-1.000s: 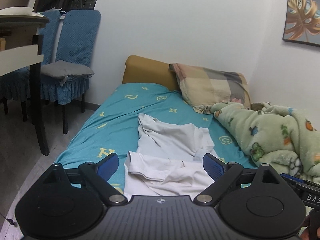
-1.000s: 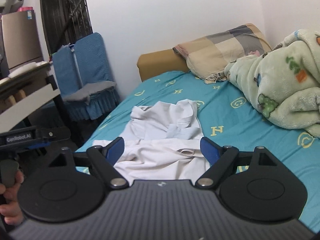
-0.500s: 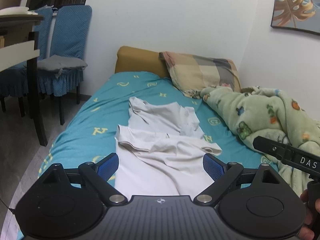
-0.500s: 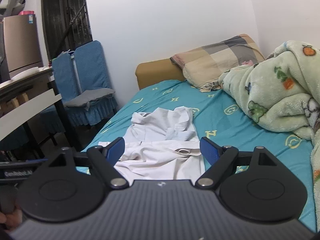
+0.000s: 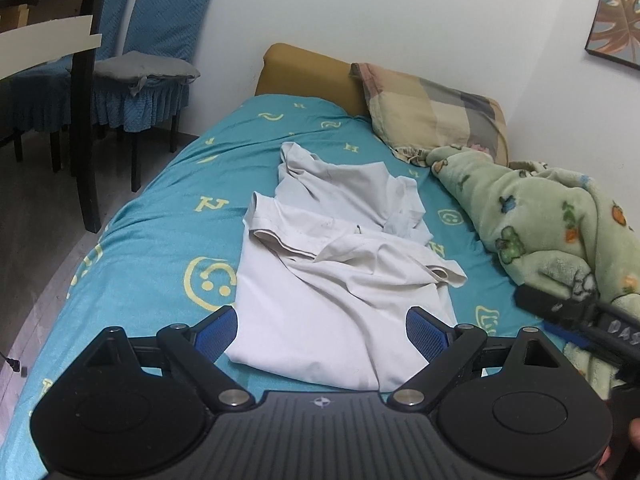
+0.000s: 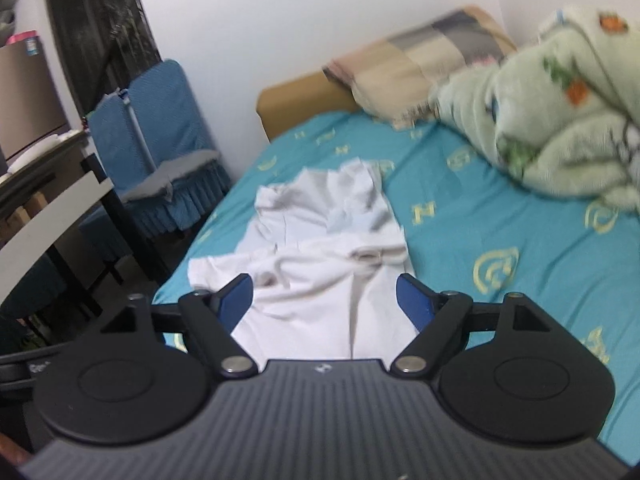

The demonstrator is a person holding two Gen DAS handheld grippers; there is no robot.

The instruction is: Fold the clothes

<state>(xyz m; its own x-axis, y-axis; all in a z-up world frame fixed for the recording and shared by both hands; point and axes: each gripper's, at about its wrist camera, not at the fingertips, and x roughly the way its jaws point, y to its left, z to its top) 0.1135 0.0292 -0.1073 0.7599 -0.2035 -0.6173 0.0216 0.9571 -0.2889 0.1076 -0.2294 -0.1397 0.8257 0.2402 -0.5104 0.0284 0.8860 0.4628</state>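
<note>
A crumpled white T-shirt [image 5: 344, 264] lies lengthwise on the teal bed sheet [image 5: 168, 216], with a paler garment [image 5: 344, 184] bunched at its far end. My left gripper [image 5: 320, 330] hovers open above the shirt's near hem, blue pads wide apart and holding nothing. In the right wrist view the same white T-shirt [image 6: 320, 280] lies below my right gripper [image 6: 324, 304], which is also open and holds nothing. That view is motion-blurred. The other gripper's black body [image 5: 580, 316] shows at the right edge of the left wrist view.
A green fleece blanket [image 5: 552, 220] is heaped along the bed's right side, with a plaid pillow [image 5: 432, 116] and a mustard headboard [image 5: 304, 72] at the far end. Blue-covered chairs [image 5: 152, 40] and a table [image 5: 44, 36] stand to the left on the floor.
Both grippers have tilted down and come closer over the shirt, so it fills more of each view. The right gripper is moving fast now. Jaws stay open.
</note>
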